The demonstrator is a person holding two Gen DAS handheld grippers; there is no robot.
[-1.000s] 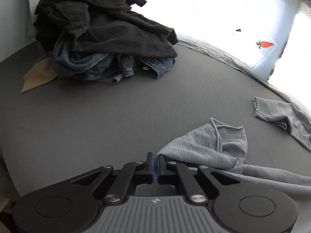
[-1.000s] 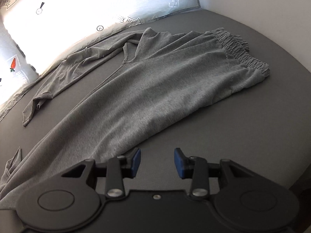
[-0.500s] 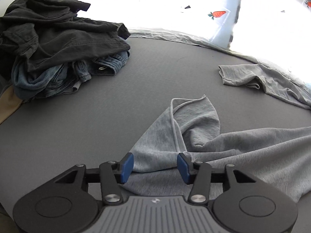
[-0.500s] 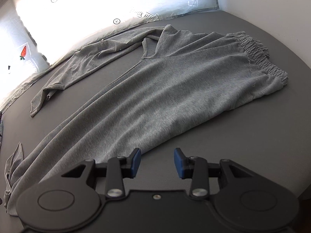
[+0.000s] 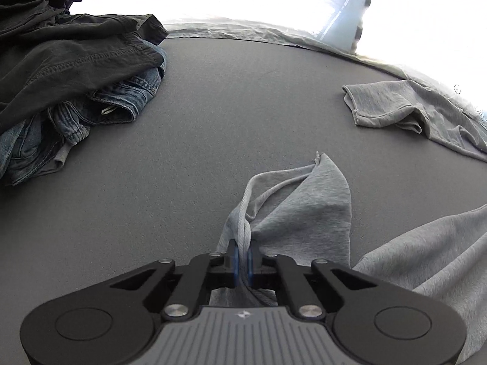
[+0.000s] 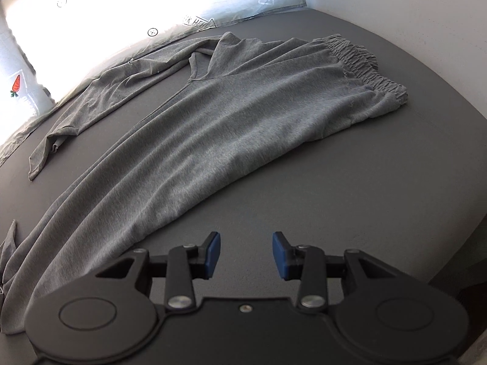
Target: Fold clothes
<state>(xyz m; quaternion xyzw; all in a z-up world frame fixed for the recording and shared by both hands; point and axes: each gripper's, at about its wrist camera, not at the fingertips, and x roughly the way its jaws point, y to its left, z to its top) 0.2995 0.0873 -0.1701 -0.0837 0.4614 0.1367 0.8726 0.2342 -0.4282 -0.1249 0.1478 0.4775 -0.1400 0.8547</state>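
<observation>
Gripping the bunched hem of the grey sweatpants [image 5: 307, 213] — left gripper [image 5: 242, 261], jaws pinched nearly together on the cloth. Hovering over bare dark grey table [image 6: 350, 188] — right gripper [image 6: 246, 255], jaws spread wide, holding nothing, just beside the near trouser leg. Spread flat across the table, waistband [image 6: 362, 60] at the far right, legs running leftward. Heaped at far left: black garment [image 5: 70, 48] over blue jeans [image 5: 100, 106], well apart.

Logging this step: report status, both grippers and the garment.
Left gripper shut on grey pants hem. Right gripper open, holding nothing, beside pants. Clothes pile far left, clear of pants.
</observation>
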